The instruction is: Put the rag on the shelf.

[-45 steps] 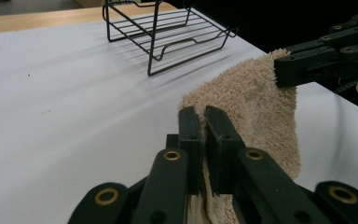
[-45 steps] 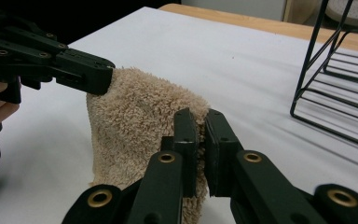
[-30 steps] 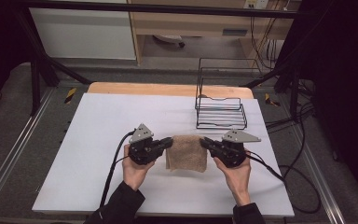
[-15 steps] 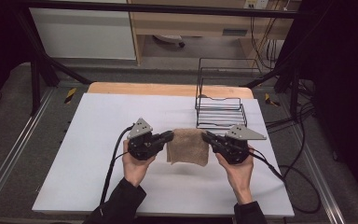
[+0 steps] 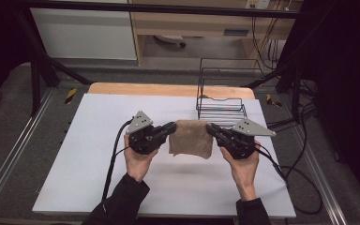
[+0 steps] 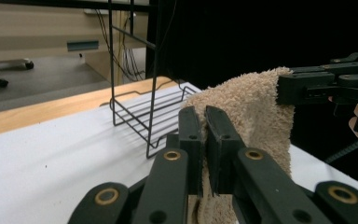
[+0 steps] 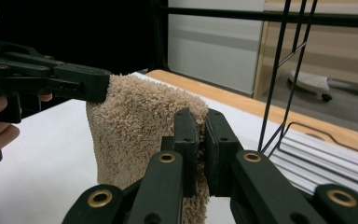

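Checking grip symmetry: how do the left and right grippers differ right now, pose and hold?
The left gripper pinches the beige towel's left top corner, jaws pointing right; the right gripper pinches the right top corner, jaws pointing left. The left gripper's grey plate tilts up steeply; the right gripper's plate lies flatter. Shared: both are shut on the towel, holding it near the wire rack.

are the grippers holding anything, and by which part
Yes: a tan terry-cloth towel, hanging. The left hand-held gripper pinches its top left corner, the right hand-held gripper its top right corner.
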{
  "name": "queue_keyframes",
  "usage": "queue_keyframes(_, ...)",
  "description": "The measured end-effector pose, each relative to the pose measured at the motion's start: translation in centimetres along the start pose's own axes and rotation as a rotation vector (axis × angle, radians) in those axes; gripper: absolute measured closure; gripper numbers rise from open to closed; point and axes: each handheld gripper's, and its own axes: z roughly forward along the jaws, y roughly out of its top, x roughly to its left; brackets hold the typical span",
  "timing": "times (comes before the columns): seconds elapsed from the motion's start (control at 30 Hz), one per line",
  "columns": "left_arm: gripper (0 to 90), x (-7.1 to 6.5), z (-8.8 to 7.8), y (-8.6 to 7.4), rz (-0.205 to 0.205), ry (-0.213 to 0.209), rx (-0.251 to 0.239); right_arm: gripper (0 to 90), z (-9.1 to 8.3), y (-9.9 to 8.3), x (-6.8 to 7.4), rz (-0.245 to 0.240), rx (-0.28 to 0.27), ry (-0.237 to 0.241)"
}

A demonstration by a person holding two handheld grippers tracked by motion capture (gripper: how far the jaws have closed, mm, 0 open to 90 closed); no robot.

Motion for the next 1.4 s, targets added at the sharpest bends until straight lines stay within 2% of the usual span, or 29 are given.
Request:
queue_keyframes(0.53, 85.3, -0.9, 0.6, 2.8, 0.022, -0.003, -0.083, 85.1, -1.1, 2.6, -0.5, -0.031, -0.075, -0.050)
queue_keyframes(0.9, 85.3, -1.2, 1.4, 4.7, 0.036, -0.009, -0.109, 85.1, -1.9, 4.2, -1.1, -0.051, -0.112, -0.081)
queue_keyframes(1.17, 85.3, -1.6, 2.1, 6.3, 0.036, -0.024, -0.135, 85.1, -2.4, 5.5, -1.8, -0.046, -0.147, -0.110)
queue_keyframes(1.4, 85.3, -2.1, 2.8, 7.8, 0.052, -0.027, -0.160, 85.1, -3.0, 6.7, -2.5, -0.051, -0.173, -0.131)
